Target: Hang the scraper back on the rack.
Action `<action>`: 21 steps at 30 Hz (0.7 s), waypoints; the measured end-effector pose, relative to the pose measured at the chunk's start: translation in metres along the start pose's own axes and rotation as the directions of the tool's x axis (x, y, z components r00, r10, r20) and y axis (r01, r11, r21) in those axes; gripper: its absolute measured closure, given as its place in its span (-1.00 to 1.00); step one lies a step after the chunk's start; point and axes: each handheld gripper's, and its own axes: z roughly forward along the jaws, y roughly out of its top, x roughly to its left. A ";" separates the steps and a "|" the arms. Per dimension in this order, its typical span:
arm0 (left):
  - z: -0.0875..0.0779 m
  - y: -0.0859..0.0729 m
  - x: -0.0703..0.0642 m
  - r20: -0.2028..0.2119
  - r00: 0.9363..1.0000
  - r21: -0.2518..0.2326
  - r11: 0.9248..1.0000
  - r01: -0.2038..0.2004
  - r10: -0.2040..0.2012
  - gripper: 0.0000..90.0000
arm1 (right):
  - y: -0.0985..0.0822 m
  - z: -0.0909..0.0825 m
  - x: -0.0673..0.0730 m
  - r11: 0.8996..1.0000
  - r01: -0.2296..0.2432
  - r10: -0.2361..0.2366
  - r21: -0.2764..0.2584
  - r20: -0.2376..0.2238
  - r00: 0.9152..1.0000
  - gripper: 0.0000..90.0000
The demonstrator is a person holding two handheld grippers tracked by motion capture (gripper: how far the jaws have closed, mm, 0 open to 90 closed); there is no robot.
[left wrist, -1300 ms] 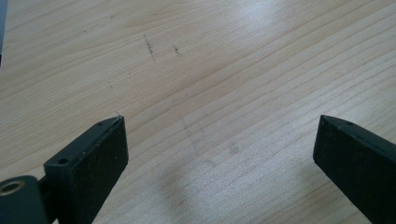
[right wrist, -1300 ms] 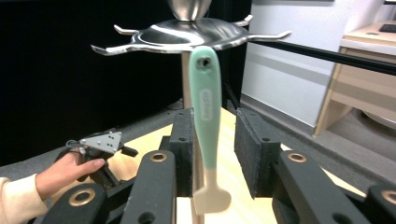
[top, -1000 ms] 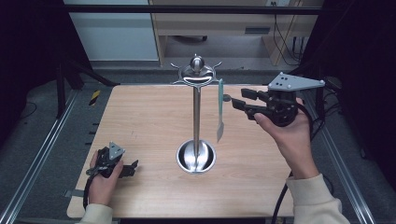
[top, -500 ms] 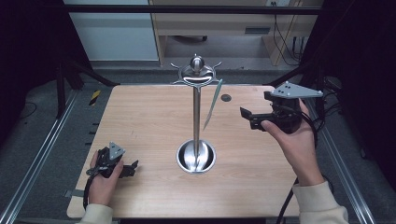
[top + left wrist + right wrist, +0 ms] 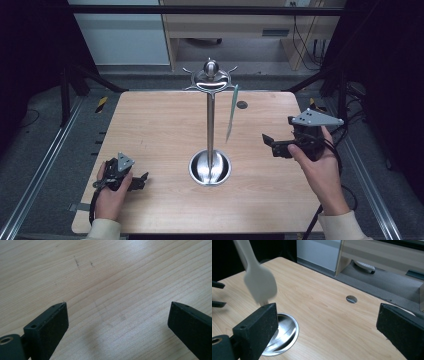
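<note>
Jaws wide and empty on both my right gripper and resting left gripper, I should keep clear of the spatula hanging at the stand's three o'clock.

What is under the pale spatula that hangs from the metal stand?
Under the hanging spatula is bare wooden table, beside the stand's round steel base. Nothing lies on that spot. The right tongs are open and apart from the spatula.
</note>
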 end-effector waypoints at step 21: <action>0.000 0.000 0.000 0.000 1.000 0.000 1.000 -0.001 0.001 -0.93 | -0.064 0.029 0.005 0.995 -0.038 0.036 0.092 0.025 0.999 -0.83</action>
